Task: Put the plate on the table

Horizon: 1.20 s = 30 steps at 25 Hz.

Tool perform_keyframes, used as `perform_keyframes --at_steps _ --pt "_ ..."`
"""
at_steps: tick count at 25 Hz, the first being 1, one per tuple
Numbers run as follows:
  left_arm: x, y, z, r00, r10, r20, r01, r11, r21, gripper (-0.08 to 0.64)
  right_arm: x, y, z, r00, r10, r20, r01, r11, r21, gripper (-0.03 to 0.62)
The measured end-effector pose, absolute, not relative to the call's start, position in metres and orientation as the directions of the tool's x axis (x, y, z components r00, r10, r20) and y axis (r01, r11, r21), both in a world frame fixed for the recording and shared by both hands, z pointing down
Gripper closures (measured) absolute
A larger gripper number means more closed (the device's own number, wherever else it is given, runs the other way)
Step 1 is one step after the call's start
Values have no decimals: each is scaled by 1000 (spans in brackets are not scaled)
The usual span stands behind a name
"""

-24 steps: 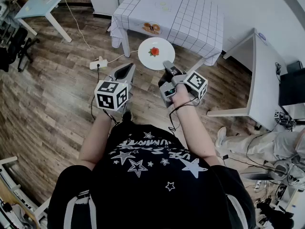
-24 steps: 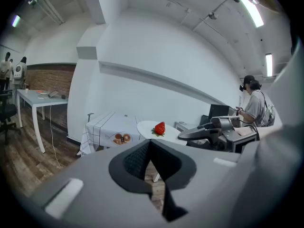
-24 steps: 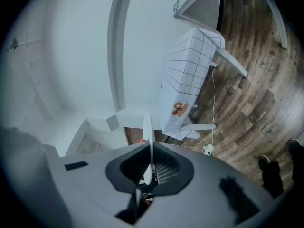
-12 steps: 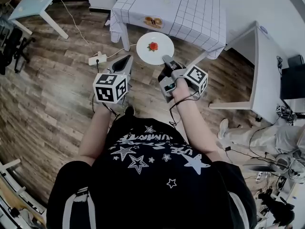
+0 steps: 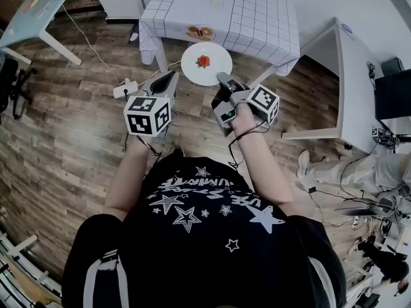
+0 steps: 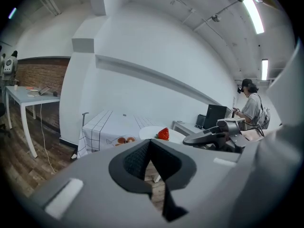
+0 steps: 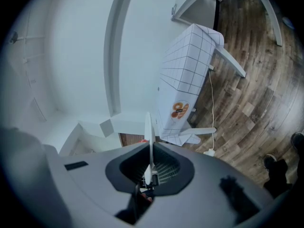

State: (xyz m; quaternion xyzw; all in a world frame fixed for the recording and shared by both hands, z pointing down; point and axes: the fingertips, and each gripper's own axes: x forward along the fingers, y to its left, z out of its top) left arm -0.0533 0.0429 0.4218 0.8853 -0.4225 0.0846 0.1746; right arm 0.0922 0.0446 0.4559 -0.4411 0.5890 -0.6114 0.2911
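A white round plate with a red strawberry on it hangs level above the wood floor, just in front of the table with the white checked cloth. My right gripper is shut on the plate's near rim. In the right gripper view the plate shows edge-on, clamped between the jaws. My left gripper hovers to the plate's left, shut and holding nothing. The left gripper view shows the plate, the strawberry and the table beyond.
A printed picture of food lies near the table's front edge. A white power strip with its cable lies on the floor at left. A white desk stands at right, another desk at upper left. A person stands far right.
Both grippers and the plate have moved forward, and the checked table has come closer to them. The grip on the plate is unchanged.
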Motion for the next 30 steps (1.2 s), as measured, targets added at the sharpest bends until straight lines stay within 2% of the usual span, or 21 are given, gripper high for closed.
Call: perform_keyframes --at_steps 8,13,17,22,30 --pt "-58 8 420 682 -667 301 -731 -634 253 551 89 14 449 -377 -910 170 -149 -122 -981 571" --pt "-66 -8 422 696 -643 319 -717 -647 260 551 92 8 450 -337 -916 219 -160 -174 -972 571" --pt "-69 -1 428 710 -632 310 -703 -663 257 551 92 13 457 -322 -929 185 -144 -145 -979 571" --pt "-51 -49 419 700 -629 337 -712 -650 265 551 114 -42 447 -330 -920 209 -138 -172 -975 571" --pt "-34 -92 430 685 -647 335 -726 -646 237 551 142 -99 453 -333 -933 137 -106 -107 -989 571"
